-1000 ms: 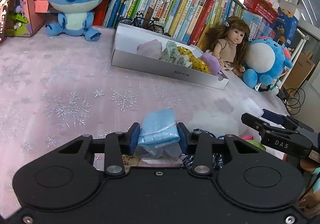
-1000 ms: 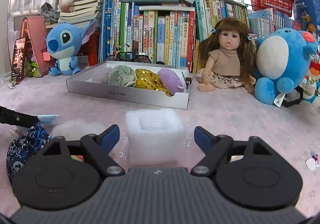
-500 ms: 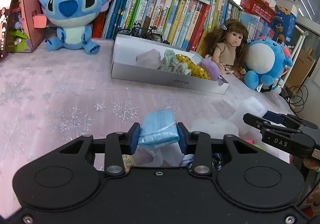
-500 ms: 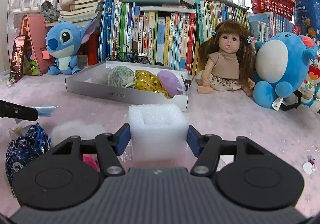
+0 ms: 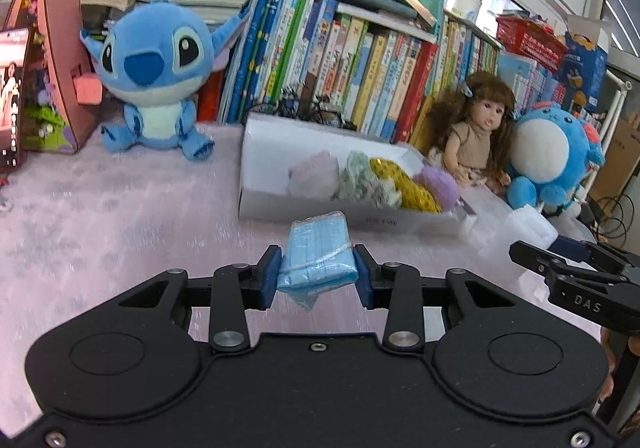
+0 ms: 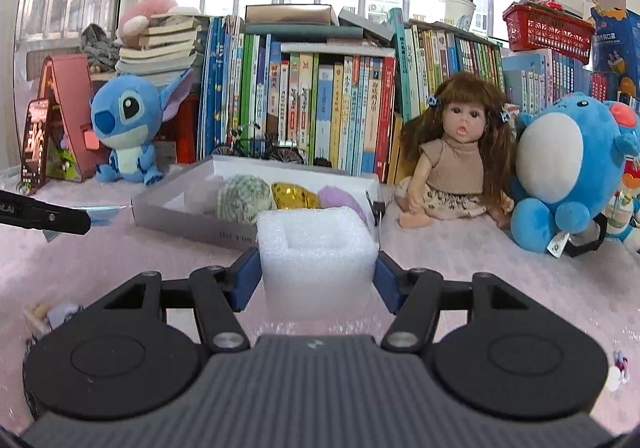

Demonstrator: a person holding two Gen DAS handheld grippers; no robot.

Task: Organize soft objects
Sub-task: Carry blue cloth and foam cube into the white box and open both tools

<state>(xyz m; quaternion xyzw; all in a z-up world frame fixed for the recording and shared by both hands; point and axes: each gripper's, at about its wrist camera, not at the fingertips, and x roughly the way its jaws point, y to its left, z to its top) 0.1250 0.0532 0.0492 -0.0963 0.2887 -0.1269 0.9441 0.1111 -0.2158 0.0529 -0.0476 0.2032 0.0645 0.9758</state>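
The left gripper (image 5: pixel 316 272) has its 2 pads pressed on a light-blue pack of face masks (image 5: pixel 318 258) (clear-wrapped), lifted off the pink cloth (image 5: pixel 120 215). Ahead of it and slightly right sits the white tray (image 5: pixel 280 203), already holding 4 soft items. The right gripper (image 6: pixel 316 274) is about half closed, clamped on a white foam block (image 6: pixel 316 252) held above the cloth, with the tray just beyond it.
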